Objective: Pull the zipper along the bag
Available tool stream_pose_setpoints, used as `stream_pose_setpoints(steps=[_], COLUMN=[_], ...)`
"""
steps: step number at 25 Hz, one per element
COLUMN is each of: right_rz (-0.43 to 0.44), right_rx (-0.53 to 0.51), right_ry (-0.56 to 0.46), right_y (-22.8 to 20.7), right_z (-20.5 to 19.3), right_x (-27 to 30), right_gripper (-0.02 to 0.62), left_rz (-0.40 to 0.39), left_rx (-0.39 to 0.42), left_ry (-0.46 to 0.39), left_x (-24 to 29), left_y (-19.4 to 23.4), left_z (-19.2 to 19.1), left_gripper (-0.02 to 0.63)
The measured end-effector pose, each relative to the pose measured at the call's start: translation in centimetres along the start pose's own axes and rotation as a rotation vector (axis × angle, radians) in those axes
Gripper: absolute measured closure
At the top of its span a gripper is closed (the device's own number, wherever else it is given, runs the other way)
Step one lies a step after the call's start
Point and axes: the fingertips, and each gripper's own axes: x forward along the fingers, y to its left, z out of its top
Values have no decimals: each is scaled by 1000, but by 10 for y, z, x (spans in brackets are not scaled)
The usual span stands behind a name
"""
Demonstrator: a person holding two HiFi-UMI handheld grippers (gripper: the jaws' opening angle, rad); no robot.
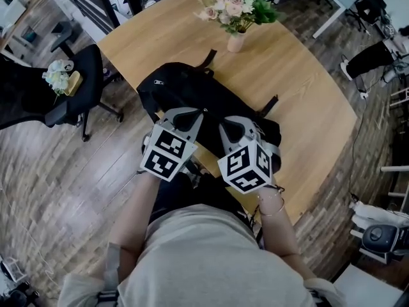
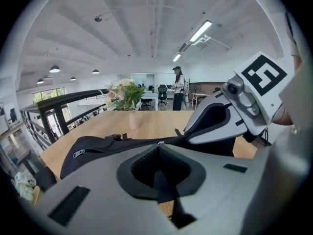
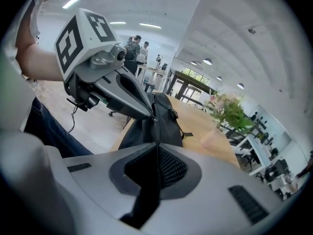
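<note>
A black bag (image 1: pixel 172 85) lies on the round wooden table (image 1: pixel 307 88), close to its near edge. Both grippers meet at the bag's near side, tips almost touching. My left gripper (image 1: pixel 192 115) is shut, and a small silvery zipper pull (image 3: pixel 153 117) shows at its tip. In the left gripper view, that tip (image 2: pixel 157 144) rests on the bag's top seam. My right gripper (image 1: pixel 231 125) is shut with a strip of black bag fabric between its jaws (image 3: pixel 156 144). A second zipper pull (image 2: pixel 78 153) hangs on a side pocket.
A vase of flowers (image 1: pixel 235 18) stands on the table beyond the bag. A black office chair (image 1: pixel 70 88) sits on the floor to the left. The person holding the grippers stands at the table's near edge. Other people (image 3: pixel 137 45) stand far off in the office.
</note>
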Motion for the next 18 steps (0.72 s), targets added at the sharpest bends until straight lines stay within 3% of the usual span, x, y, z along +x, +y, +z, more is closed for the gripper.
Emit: stream_pose_setpoints(steps=[9, 18], right_rz=[-23, -98], right_rx=[49, 154], right_ry=[-4, 45], right_y=[-2, -8], right_z=[-1, -5], right_x=[-2, 4], right_gripper=[565, 565], left_rz=[47, -50], left_rx=[-11, 21], left_ry=[-37, -44], left_x=[-9, -12], left_y=[21, 33], left_z=[-1, -9], left_gripper=[586, 586])
